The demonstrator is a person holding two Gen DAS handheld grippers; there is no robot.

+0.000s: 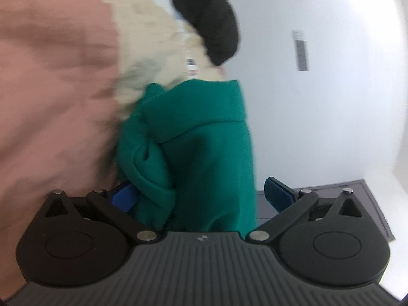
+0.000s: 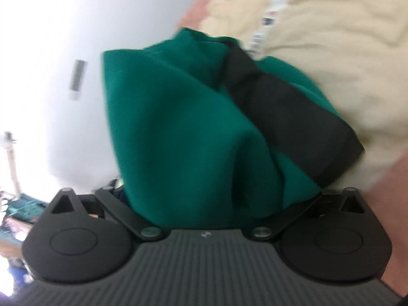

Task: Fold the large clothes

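In the left wrist view a green garment [image 1: 201, 137] hangs bunched between the fingers of my left gripper [image 1: 200, 193]. Its jaws stand wide. The right blue pad [image 1: 278, 193] is clear of the cloth, while the left blue pad [image 1: 122, 196] is partly covered by a fold. In the right wrist view the same green garment [image 2: 178, 127], with a black band [image 2: 280, 102] across it, fills the gap of my right gripper [image 2: 219, 191]. That gripper's linkages are spread wide and the cloth hides both its fingertips.
A cream fleece garment [image 1: 148, 48] [image 2: 331, 51] lies behind the green one. Blurred pink fabric [image 1: 51, 89] [image 2: 382, 216] is beside it, and a black garment [image 1: 211, 12] sits above it. White wall [image 1: 318, 114] fills the other side, with a dark grey panel [image 1: 331, 204] low down.
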